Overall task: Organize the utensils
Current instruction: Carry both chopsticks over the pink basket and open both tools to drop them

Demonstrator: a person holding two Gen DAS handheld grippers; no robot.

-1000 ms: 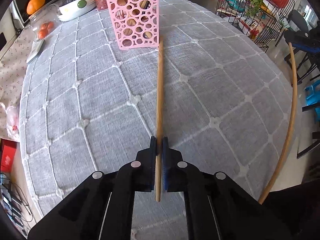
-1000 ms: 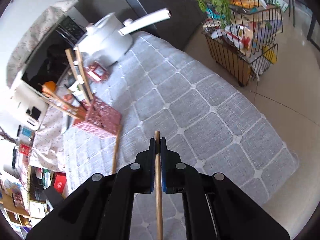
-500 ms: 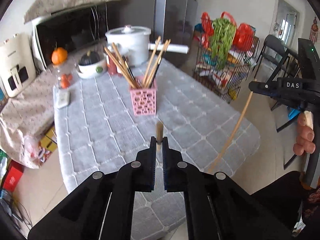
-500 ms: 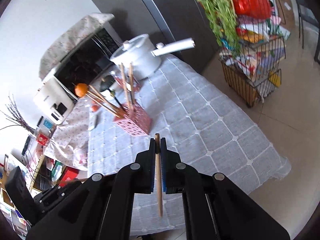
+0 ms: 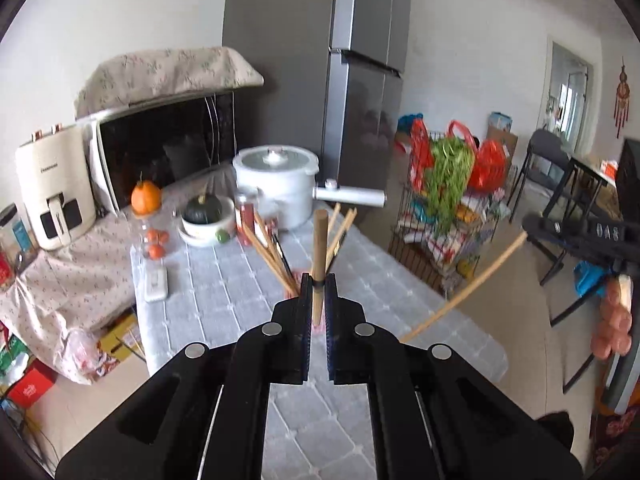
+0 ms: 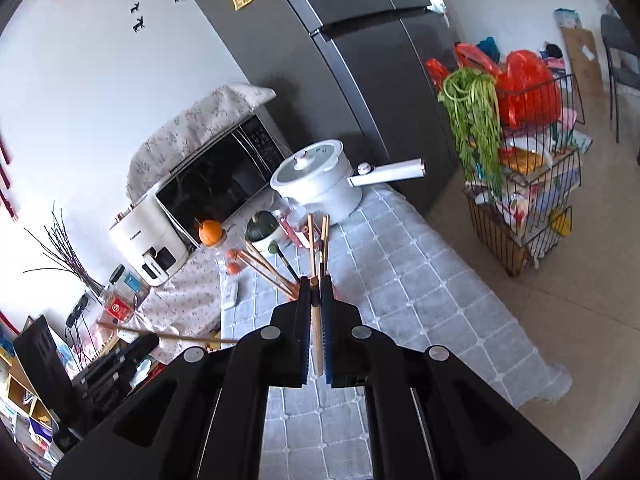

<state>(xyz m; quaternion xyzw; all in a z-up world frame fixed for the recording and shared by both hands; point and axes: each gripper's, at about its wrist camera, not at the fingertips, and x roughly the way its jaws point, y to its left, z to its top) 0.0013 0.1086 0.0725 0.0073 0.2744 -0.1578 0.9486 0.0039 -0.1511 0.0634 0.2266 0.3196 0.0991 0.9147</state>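
Left gripper [image 5: 319, 286]: clamps one chopstick [image 5: 319, 240]. Right gripper [image 6: 315, 289]: clamps another [image 6: 317, 332]. Risk: long sticks catching those crowding the holder [image 6: 296, 290], likely tipping it.

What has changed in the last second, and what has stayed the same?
Both grippers rose from low over the table and tilted up. The left gripper lifted its chopstick off the cloth. The right gripper also raised its chopstick. Nothing was released. The pink holder, mostly hidden now, and the white pot stayed put.
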